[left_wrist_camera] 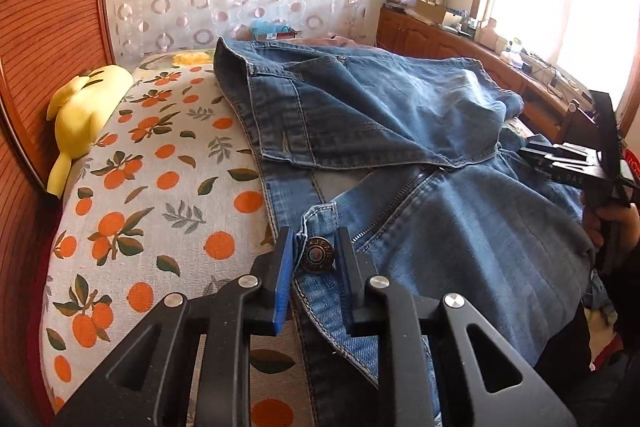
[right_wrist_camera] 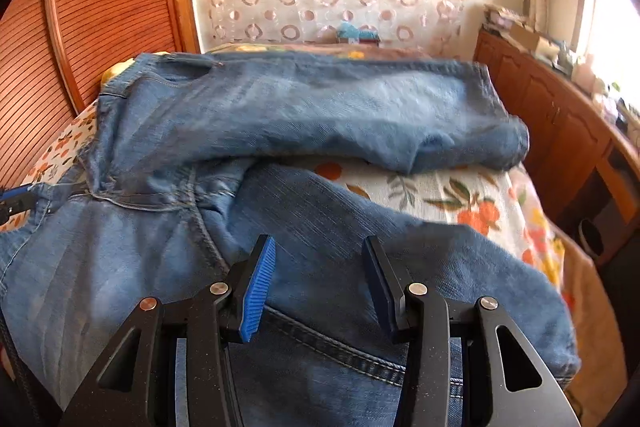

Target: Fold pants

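In my left wrist view, a yellow plush toy (left_wrist_camera: 86,115) sits at the far left against the wooden headboard (left_wrist_camera: 44,39), on the bed (left_wrist_camera: 160,187) with its orange-fruit cover. Moving right, the jeans (left_wrist_camera: 400,131) spread across the centre and right of the frame, the waistband end nearest me at the bottom centre. My left gripper (left_wrist_camera: 315,259) sits at the bottom centre with its jaws parted, one blue-padded finger on each side of the waistband tab. The metal button (left_wrist_camera: 317,255) lies right between them; I cannot tell whether the pads are touching the denim. The fly zipper (left_wrist_camera: 400,203) runs up and to the right from there. At the right edge, my right gripper (left_wrist_camera: 560,161) is over the jeans, seen side-on, so this view does not tell me its state. Behind it, at upper right, a wooden cabinet (left_wrist_camera: 432,39) stands under the bright window.

In my right wrist view, the left gripper's blue tip peeks in at the left edge by the waistband. The jeans (right_wrist_camera: 320,115) fill the frame's middle, one leg lying across the upper half, the other running down towards lower right. My right gripper (right_wrist_camera: 320,267) at bottom centre is wide open, hovering just over the denim above a pocket seam (right_wrist_camera: 340,345), holding nothing.
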### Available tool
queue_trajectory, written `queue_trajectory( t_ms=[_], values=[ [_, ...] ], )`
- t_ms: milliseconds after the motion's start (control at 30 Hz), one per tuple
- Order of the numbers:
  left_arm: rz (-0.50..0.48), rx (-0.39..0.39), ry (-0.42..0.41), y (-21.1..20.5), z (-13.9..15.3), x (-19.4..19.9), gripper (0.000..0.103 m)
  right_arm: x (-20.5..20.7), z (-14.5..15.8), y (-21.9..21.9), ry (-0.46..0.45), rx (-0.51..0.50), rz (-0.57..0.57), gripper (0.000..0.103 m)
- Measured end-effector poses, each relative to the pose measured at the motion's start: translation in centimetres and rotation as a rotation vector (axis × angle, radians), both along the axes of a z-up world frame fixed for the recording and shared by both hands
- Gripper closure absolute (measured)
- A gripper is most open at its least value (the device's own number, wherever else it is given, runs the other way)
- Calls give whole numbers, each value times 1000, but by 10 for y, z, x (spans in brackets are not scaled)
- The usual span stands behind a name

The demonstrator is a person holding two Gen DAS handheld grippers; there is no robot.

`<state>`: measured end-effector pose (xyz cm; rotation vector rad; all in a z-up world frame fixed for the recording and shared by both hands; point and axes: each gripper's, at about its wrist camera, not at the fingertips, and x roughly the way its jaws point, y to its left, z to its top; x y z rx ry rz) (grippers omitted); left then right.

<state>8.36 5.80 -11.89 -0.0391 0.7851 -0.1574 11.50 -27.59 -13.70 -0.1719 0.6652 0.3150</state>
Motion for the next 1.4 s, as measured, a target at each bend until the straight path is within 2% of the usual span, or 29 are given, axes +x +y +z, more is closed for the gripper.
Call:
queue_trajectory(
  t_ms=[200, 367, 567, 833, 867, 1000, 1067, 1267, 1400],
  values=[
    [-4, -8, 30, 4, -9, 3, 81, -11, 23, 33, -27, 51, 97, 56],
    [-6, -39, 44, 8, -13, 5, 81, -10, 27, 88, -26, 38, 215, 56],
    [-9, -63, 48, 10, -15, 6, 79, -5, 16, 157, 0, 11, 373, 65],
    [-11, -70, 48, 10, -13, 4, 79, 17, -6, 212, 45, -70, 433, 65],
    [-12, -70, 47, 9, -12, 4, 80, 21, -8, 218, 51, -80, 431, 69],
    [-22, -60, 34, 9, -7, 6, 81, 37, -12, 214, 93, -95, 433, 92],
    [-30, -57, 26, 8, -4, 7, 81, 40, -10, 212, 89, -92, 437, 97],
    [-30, -64, -3, 10, 10, 15, 82, 41, 23, 179, 34, 129, 414, 97],
    [-19, -70, -14, 11, 18, 37, 82, 43, 34, 165, 19, 202, 404, 97]
  ],
)
